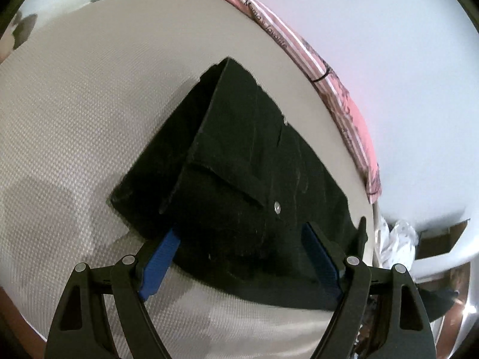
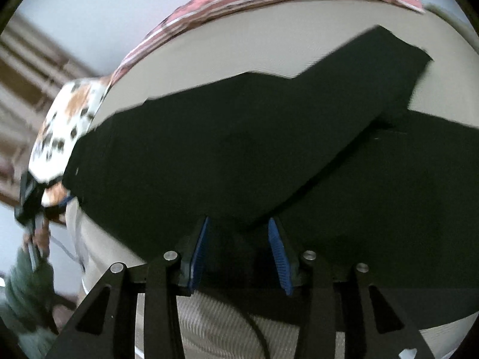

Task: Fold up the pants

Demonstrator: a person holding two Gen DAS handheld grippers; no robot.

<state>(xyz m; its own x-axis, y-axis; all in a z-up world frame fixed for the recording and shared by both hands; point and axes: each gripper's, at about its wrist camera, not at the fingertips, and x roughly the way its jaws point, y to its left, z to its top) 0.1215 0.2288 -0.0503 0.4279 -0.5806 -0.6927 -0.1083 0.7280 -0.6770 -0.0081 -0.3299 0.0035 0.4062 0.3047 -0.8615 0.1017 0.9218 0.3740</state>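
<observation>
Across the middle of both wrist views lay the black pants, spread on a pale woven-textured surface, apparently a mattress or padded worktop; which of the two could not be told. Left wrist view: the garment occupied the centre and lower right of the frame, one dark layer folded over another along a diagonal edge, with a small metal rivet beside a pocket seam. The left gripper stood at the bottom of the frame, its jaws spread wide with blue pads on either side of the near cloth edge; the pads did not press on the fabric. A pink striped cloth with printed lettering ran along the far edge of the surface, upper right.

Right wrist view: the pants filled the centre and right of the frame, one leg lying obliquely over the rest toward the upper right. The right gripper sat at bottom centre, jaws partly parted, blue pads straddling dark fabric; no clamping was evident, though the dark cloth made contact hard to judge. A person's patterned white sleeve appeared blurred at the left edge of the frame.
</observation>
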